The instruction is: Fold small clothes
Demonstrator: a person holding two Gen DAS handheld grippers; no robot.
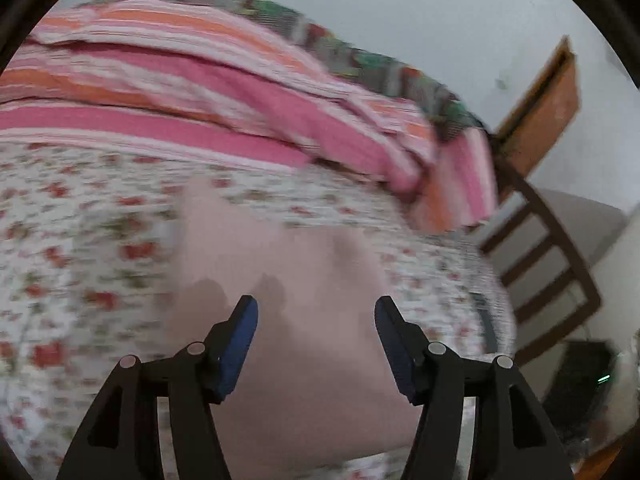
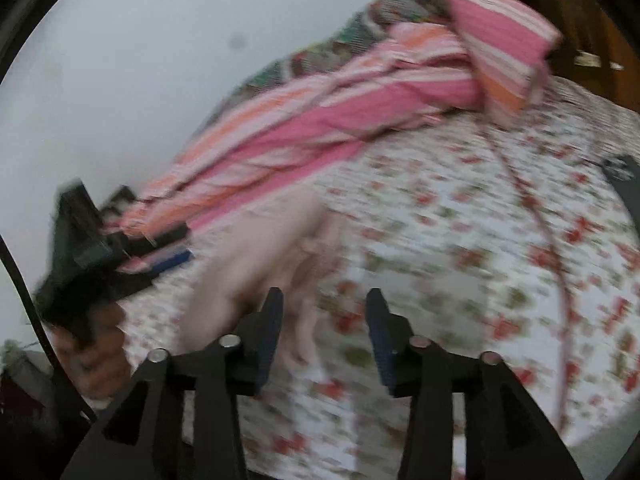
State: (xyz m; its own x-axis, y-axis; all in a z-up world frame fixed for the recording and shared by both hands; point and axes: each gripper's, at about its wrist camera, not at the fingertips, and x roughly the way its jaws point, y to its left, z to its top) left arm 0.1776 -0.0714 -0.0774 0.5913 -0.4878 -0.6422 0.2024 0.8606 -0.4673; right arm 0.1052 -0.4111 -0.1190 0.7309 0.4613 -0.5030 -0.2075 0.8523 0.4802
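A small pale pink garment (image 1: 256, 248) lies spread on the floral bedsheet (image 1: 80, 248). In the left wrist view my left gripper (image 1: 316, 304) hangs just above the garment, its blue pads apart with nothing pinched between them. In the right wrist view the same garment (image 2: 260, 264) runs from the centre toward the left. My right gripper (image 2: 325, 294) stands open beside the garment's right edge, over the sheet (image 2: 460, 260). The left gripper (image 2: 168, 248) shows blurred at the left, above a person's hand (image 2: 100, 344). Both views are motion-blurred.
A pink, orange and white striped blanket (image 1: 200, 92) is bunched along the far side of the bed (image 2: 320, 120). A dark wooden chair frame (image 1: 540, 260) stands off the bed's right side. A thin red cord (image 2: 548, 240) crosses the sheet.
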